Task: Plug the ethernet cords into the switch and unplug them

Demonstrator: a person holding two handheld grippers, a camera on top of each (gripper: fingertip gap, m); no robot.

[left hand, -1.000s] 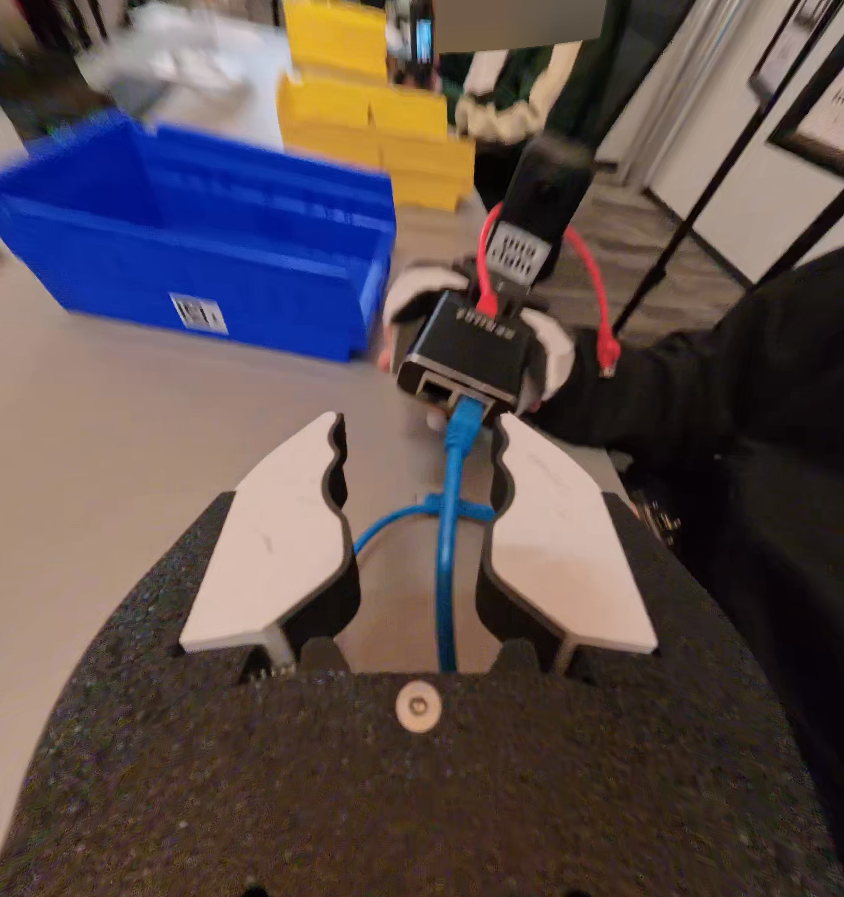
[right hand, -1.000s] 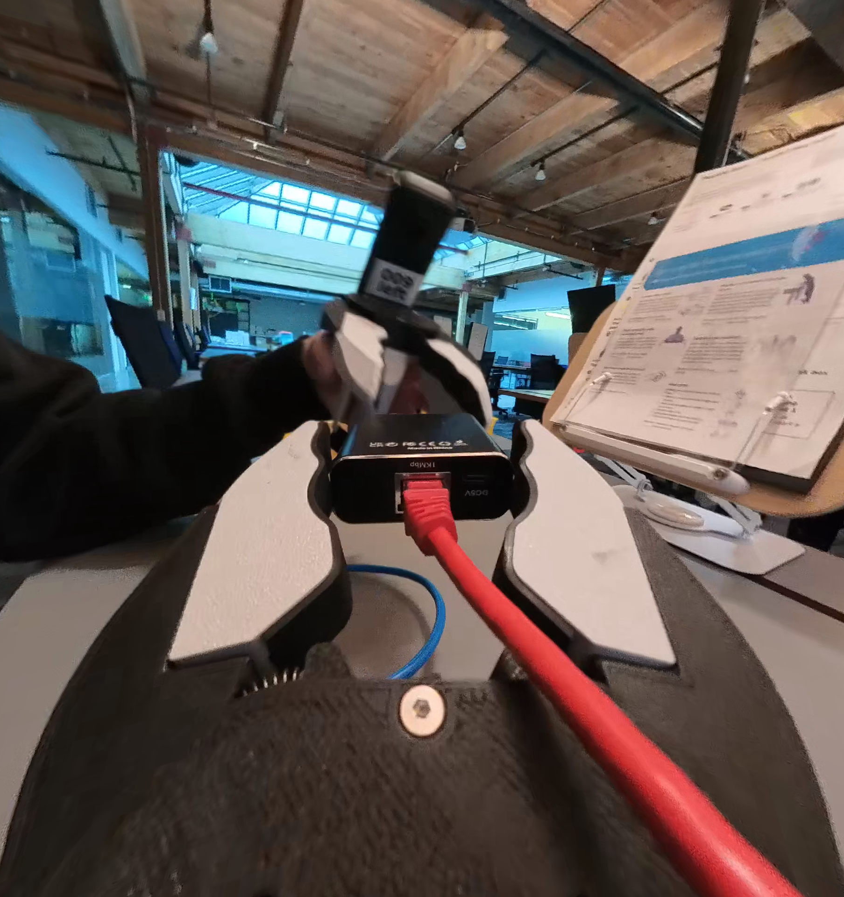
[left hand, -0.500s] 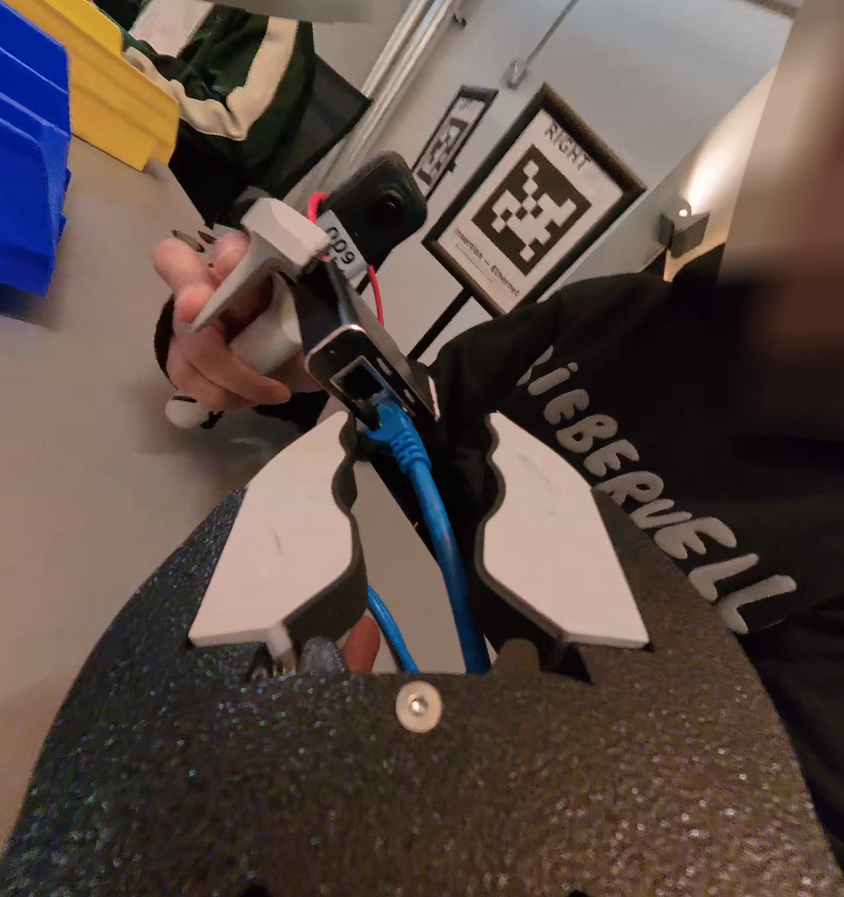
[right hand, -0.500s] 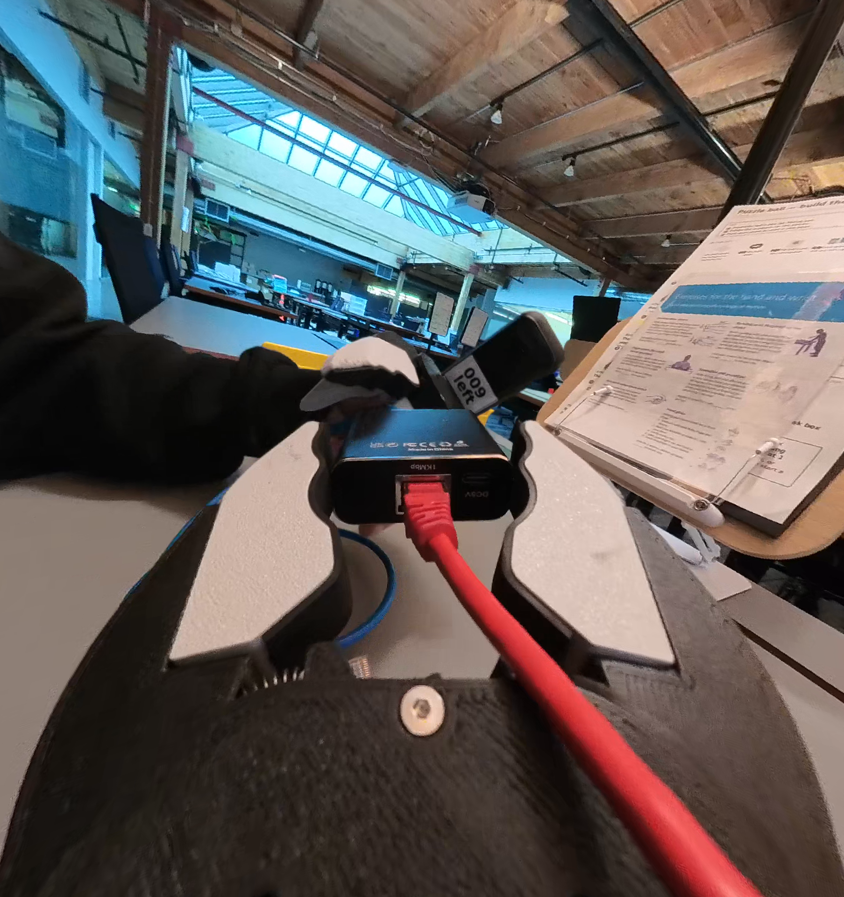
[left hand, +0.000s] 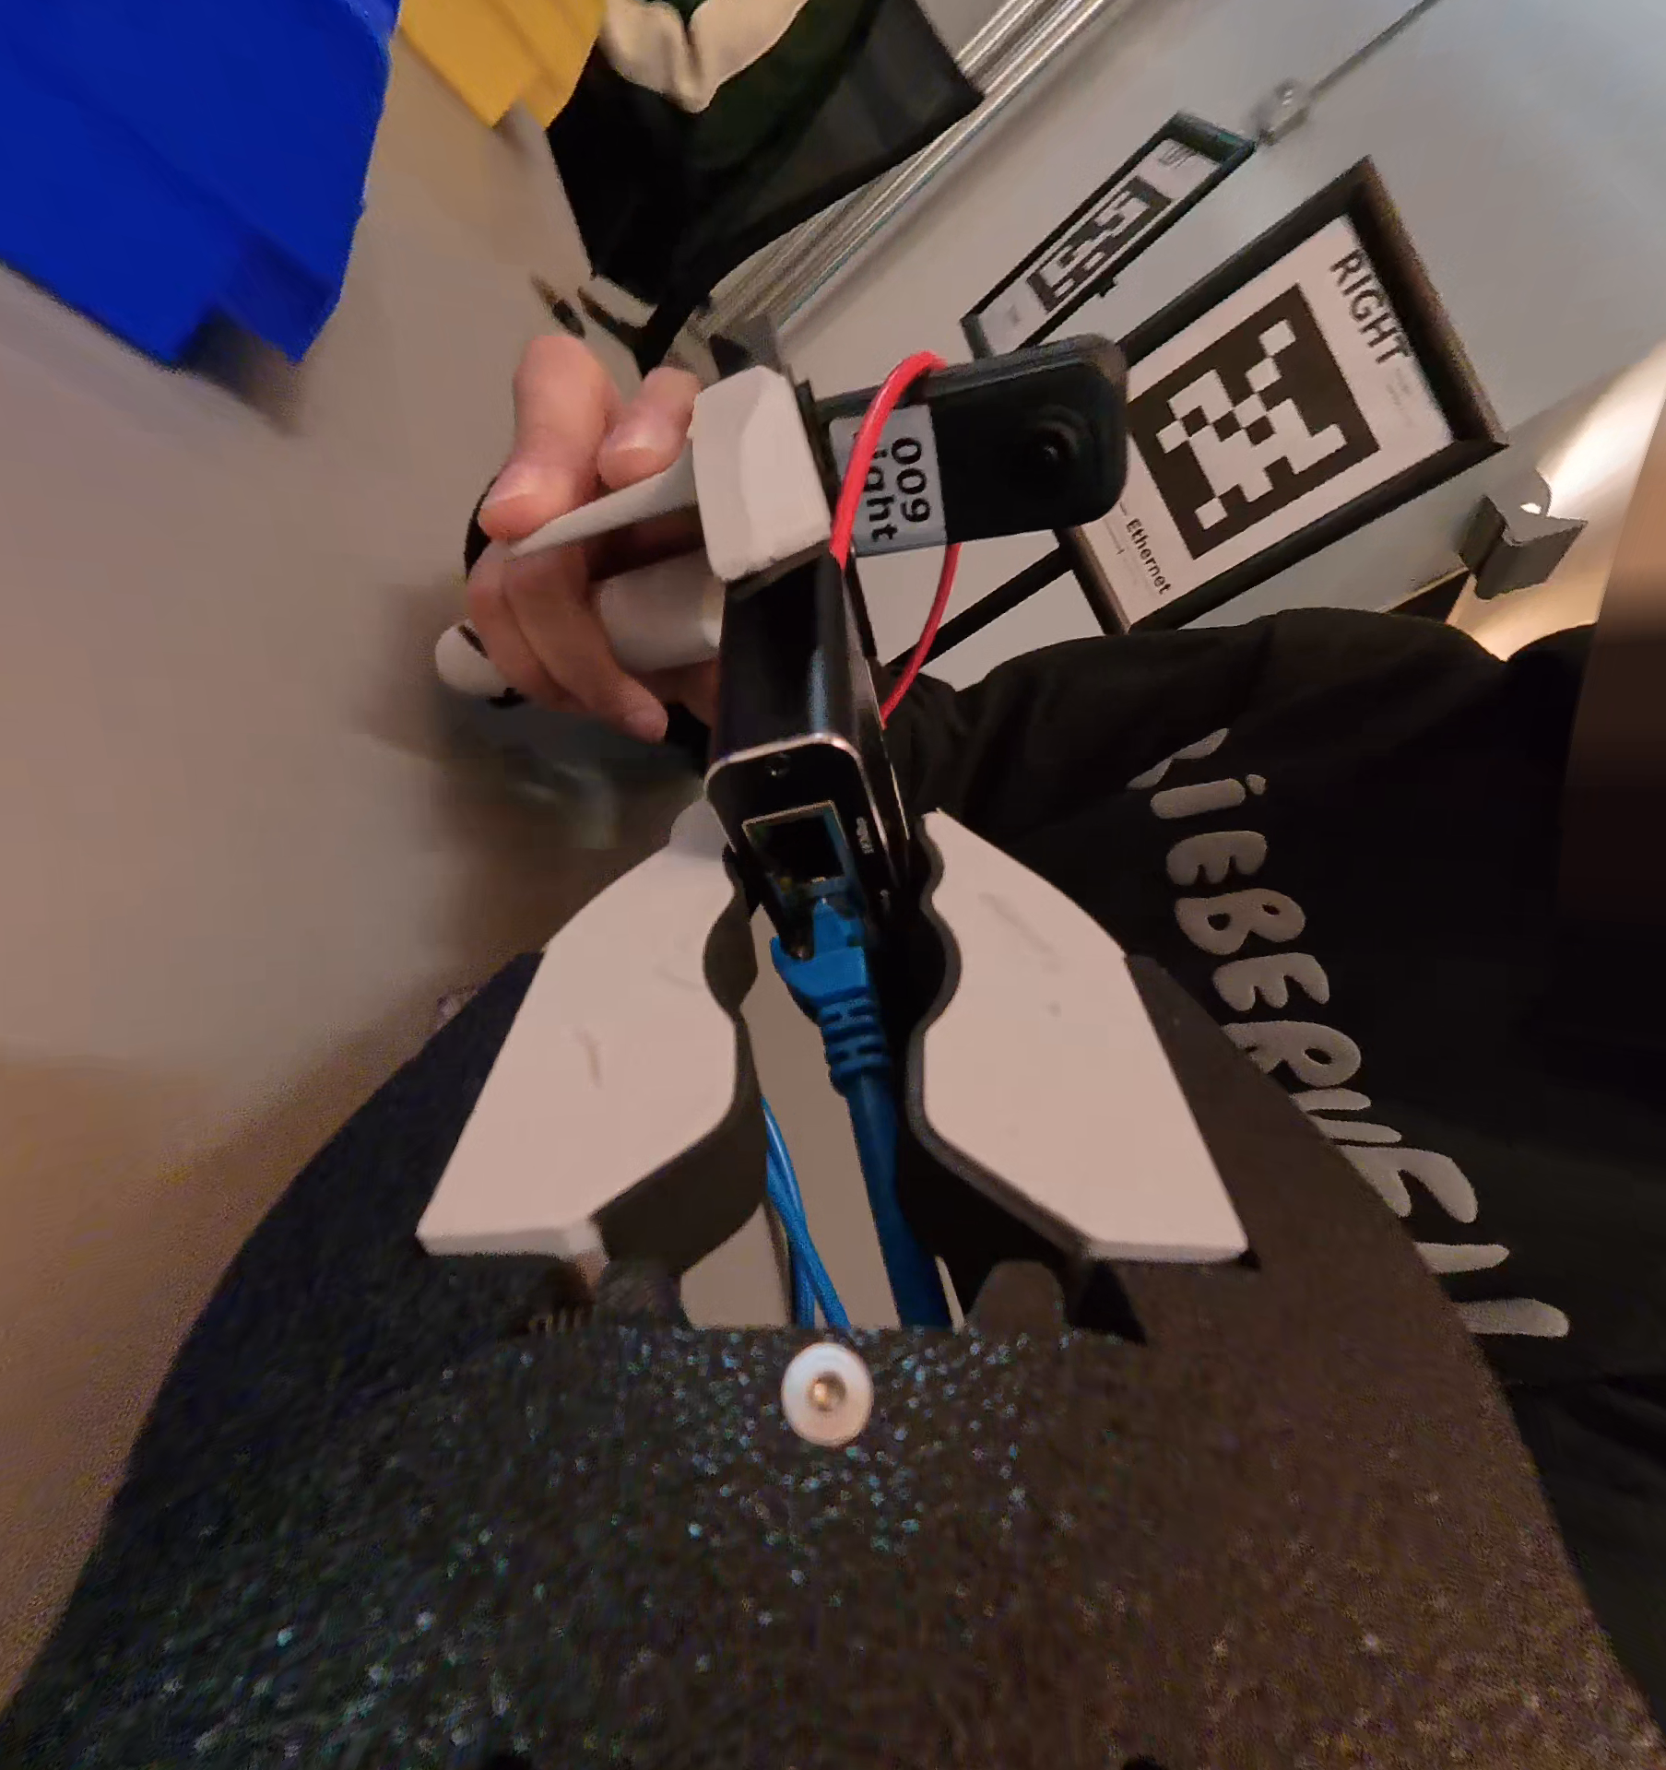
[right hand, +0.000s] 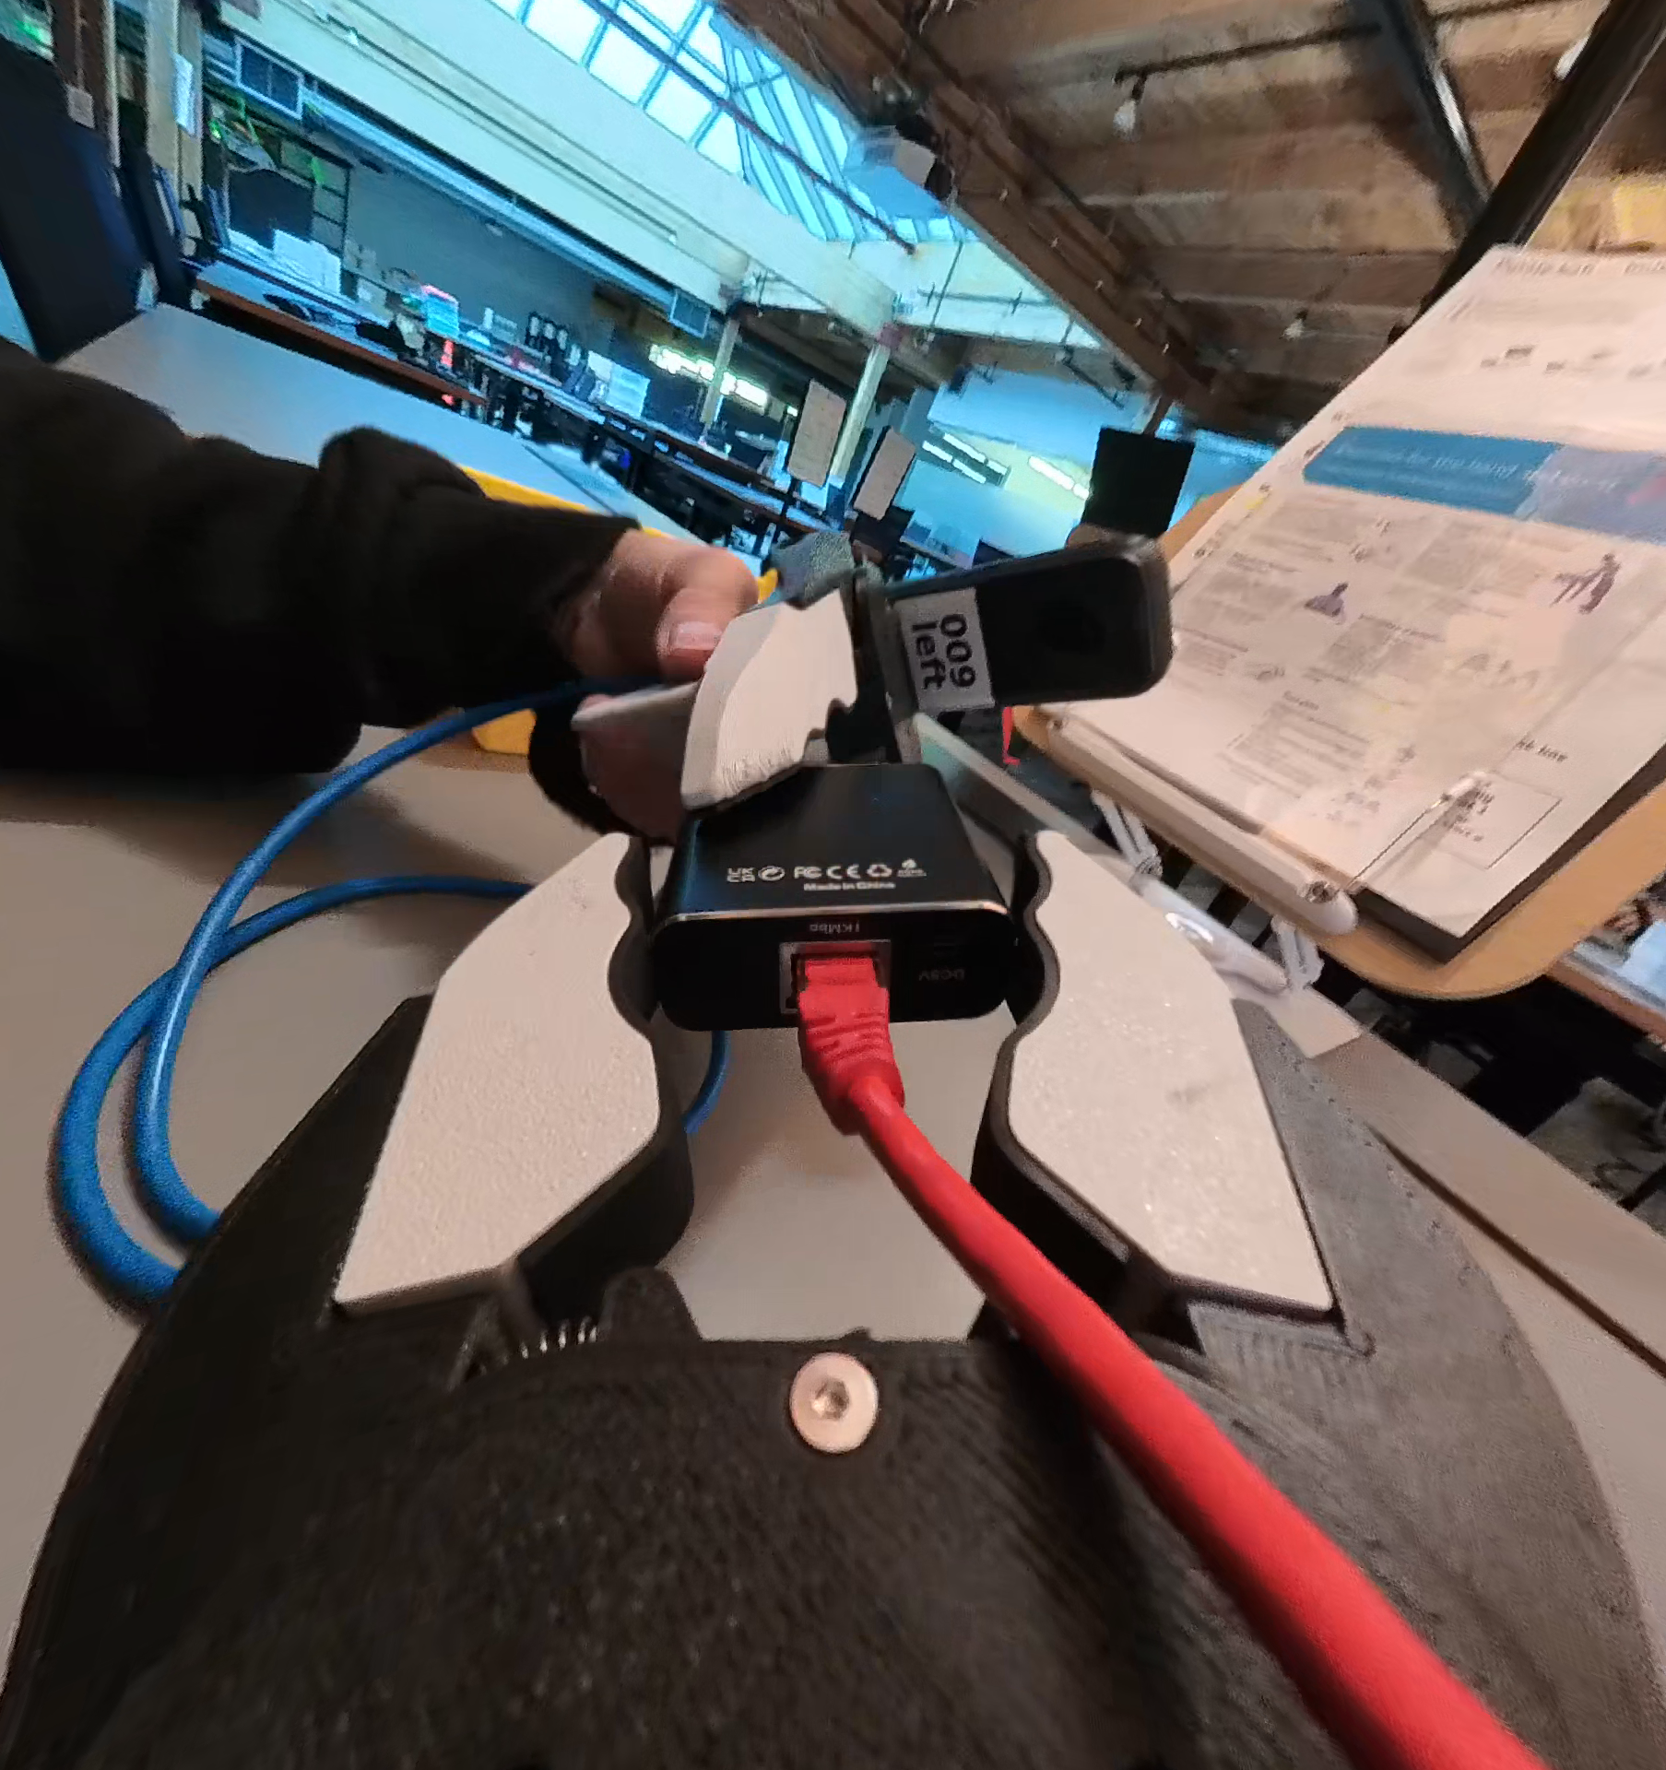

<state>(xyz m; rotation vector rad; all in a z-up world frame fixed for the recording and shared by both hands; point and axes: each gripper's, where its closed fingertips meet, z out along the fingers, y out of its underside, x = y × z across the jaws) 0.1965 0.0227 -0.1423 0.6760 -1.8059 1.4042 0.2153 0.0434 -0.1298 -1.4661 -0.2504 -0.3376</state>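
Observation:
The black switch [right hand: 829, 843] is held off the table between my two grippers. My right gripper [right hand: 833, 862] is shut on its sides at the end where the red cord [right hand: 1001, 1245] is plugged in. My left gripper [left hand: 814, 862] is rolled on its side, and its fingers press the opposite end of the switch [left hand: 790, 690] from both sides. The blue cord [left hand: 843, 1015] is plugged into that end and runs back between the left fingers. Its slack loops on the table in the right wrist view [right hand: 187, 958]. The red cord [left hand: 872, 450] also shows thin behind the switch.
A blue bin [left hand: 139, 144] and yellow bins [left hand: 493, 48] stand at the far side of the beige table [left hand: 139, 766]. Framed marker signs [left hand: 1288, 402] hang behind. A tilted document stand [right hand: 1432, 623] is to the right. The person's black sleeve [right hand: 235, 594] reaches across.
My left gripper has rolled sideways and come up to the switch, and its fingers have narrowed onto the blue-cord end. My right gripper has kept its hold and tilted the switch.

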